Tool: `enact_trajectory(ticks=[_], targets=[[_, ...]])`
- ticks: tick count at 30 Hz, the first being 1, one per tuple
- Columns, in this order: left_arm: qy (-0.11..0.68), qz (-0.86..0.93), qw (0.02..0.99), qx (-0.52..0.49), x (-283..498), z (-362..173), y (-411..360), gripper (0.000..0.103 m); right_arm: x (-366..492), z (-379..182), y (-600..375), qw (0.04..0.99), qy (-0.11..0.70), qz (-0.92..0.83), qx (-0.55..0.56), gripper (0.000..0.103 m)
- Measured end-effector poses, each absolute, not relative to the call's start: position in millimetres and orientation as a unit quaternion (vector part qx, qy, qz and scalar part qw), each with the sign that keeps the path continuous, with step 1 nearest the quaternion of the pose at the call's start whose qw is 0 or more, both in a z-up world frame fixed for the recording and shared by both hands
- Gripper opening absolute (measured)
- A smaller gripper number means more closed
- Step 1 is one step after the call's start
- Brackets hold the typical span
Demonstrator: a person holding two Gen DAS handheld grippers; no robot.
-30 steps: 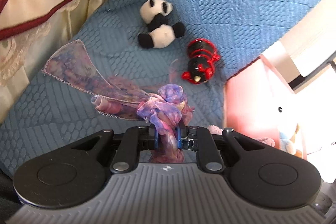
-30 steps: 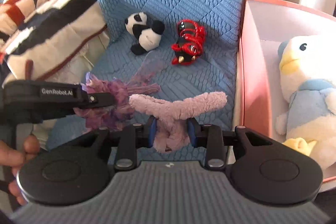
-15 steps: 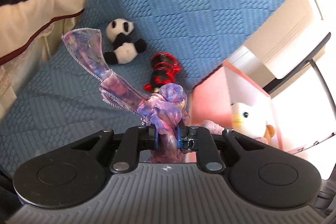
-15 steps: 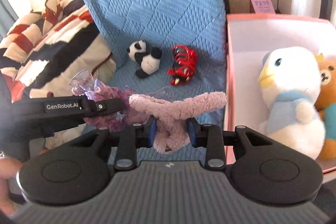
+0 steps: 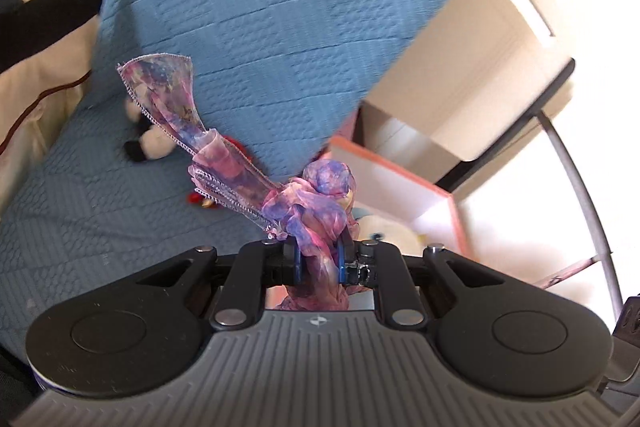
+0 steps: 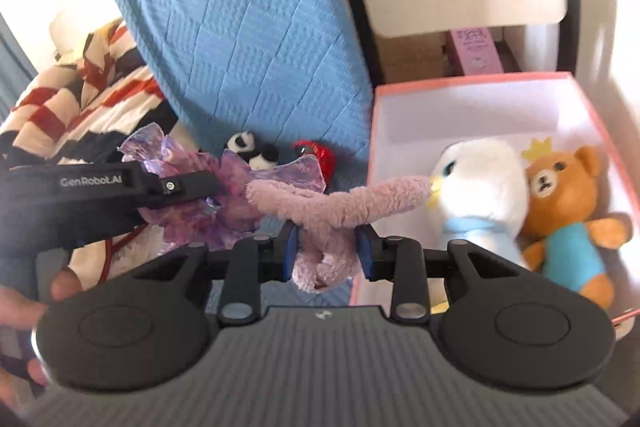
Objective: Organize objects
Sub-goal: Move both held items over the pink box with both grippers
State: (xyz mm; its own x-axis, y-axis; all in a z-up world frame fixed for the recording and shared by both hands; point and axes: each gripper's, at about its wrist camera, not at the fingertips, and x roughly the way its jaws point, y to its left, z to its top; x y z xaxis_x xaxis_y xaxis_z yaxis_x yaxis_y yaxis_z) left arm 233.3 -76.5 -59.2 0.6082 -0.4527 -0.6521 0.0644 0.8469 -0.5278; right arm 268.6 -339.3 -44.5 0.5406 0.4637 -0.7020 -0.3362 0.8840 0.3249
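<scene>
blue quilted seat (image 6: 240, 27) behind, pink box (image 6: 472, 83) at 3 o'clock. my left gripper (image 5: 318, 261) clamps purple scarf (image 5: 312, 207), right gripper (image 6: 326, 253) clamps fuzzy pink toy (image 6: 340, 207) — both aloft. carrying step; next, i judge — reach over box rim, release.

Plush toys: four – panda (image 6: 251, 149), penguin (image 6: 480, 187), bear (image 6: 568, 211), pink fuzzy one (image 6: 340, 207)
Red toys: one (image 6: 314, 155)
Scarves: one (image 5: 224, 163)
Boxes: one (image 6: 472, 83)
Tools: two (image 5: 319, 261) (image 6: 328, 255)
</scene>
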Motion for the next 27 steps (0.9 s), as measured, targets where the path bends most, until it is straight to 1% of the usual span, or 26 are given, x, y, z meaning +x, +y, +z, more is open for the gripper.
enact_trajectory(ticks=[7,14,19,27], targets=[[0.415,-0.176,0.867,-0.214,243.9,-27.5,-124.4,0.018,277.7,-22.3,-372.4,0.883,0.41,0.21,0.084,0.034],[0.414,-0.196,0.868,-0.19,257.9,-15.2,-170.7,0.018,290.2,-12.9,-404.7,0.895,0.399,0.181,0.088,0.034],[0.425,-0.202,0.863,-0.183,262.3,-27.9,-193.8,0.018,295.1,-25.7,-426.2,0.894,0.408,0.164,0.085,0.034],[0.453,-0.195,0.855,-0.162,266.7,-67.2,-223.0,0.018,299.8,-66.8,-454.9,0.883,0.441,0.139,0.08,0.034]])
